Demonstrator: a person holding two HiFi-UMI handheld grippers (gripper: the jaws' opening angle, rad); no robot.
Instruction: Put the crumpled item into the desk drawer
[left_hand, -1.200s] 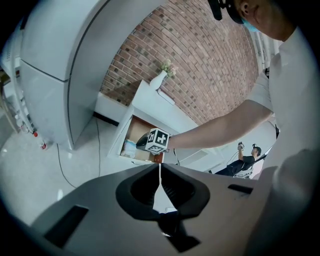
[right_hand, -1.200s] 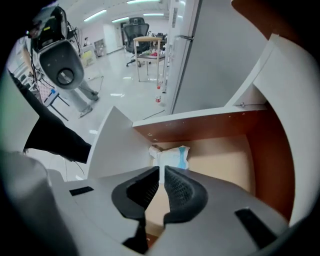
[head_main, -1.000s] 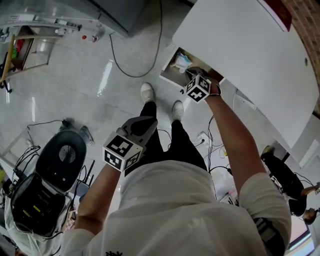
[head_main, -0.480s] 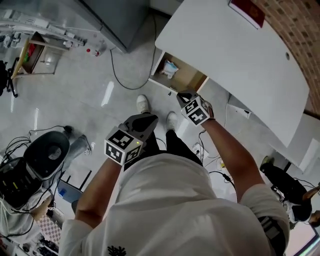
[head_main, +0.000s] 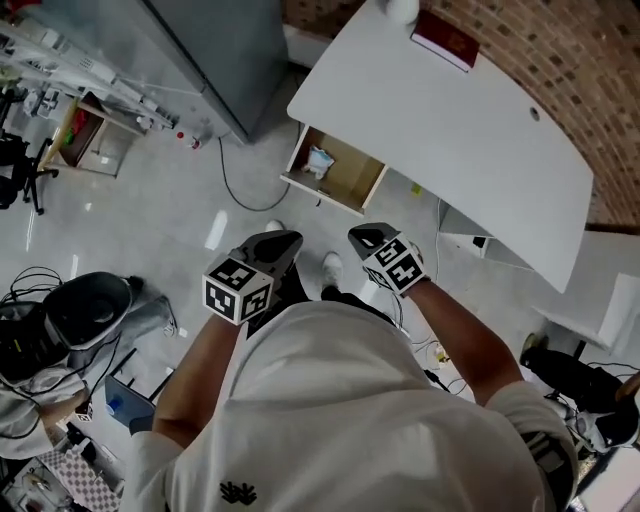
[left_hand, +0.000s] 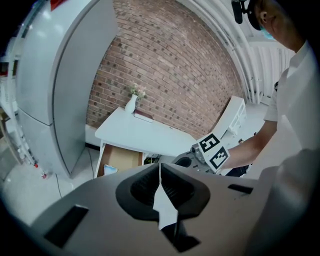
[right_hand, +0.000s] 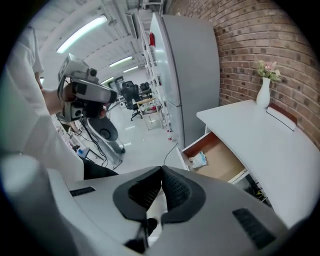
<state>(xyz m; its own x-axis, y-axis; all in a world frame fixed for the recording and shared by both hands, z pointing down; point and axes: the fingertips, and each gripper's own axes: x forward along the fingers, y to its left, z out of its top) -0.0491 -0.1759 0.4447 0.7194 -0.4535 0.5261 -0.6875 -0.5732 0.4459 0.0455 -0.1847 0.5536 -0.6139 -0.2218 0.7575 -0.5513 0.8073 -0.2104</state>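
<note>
One white desk (head_main: 450, 130) takes up the upper right of the head view, and I stand well apart from it, looking steeply down past my own chest. Its drawer (head_main: 358, 182) is pulled out from under the near end. It hangs open, I take it, because that was the only way in for what I had to put away, and its wooden floor is bare over most of its width.

Next in size come my tools. I hold the left hand-held gripper (head_main: 280, 242) and the right hand-held gripper (head_main: 366, 238) side by side just in front of my body, tips pointing roughly toward the drawer and touching nothing. Each one's own view shows the two dark ribbed pads pressed together at the tip with nothing pinched between them. Only a pale sliver of background shows through the gap lower down. So both are closed and empty, which fits hands that have nothing left to carry.

Smallest is the crumpled item (head_main: 320, 160), a pale wad with a bluish tint. It lies inside the drawer on the wooden floor, toward the left side wall as I look down, and clear of both tools. By my reading the task's thing is where it belongs. The drawer is not yet pushed in, though the task does not ask for that.
</note>
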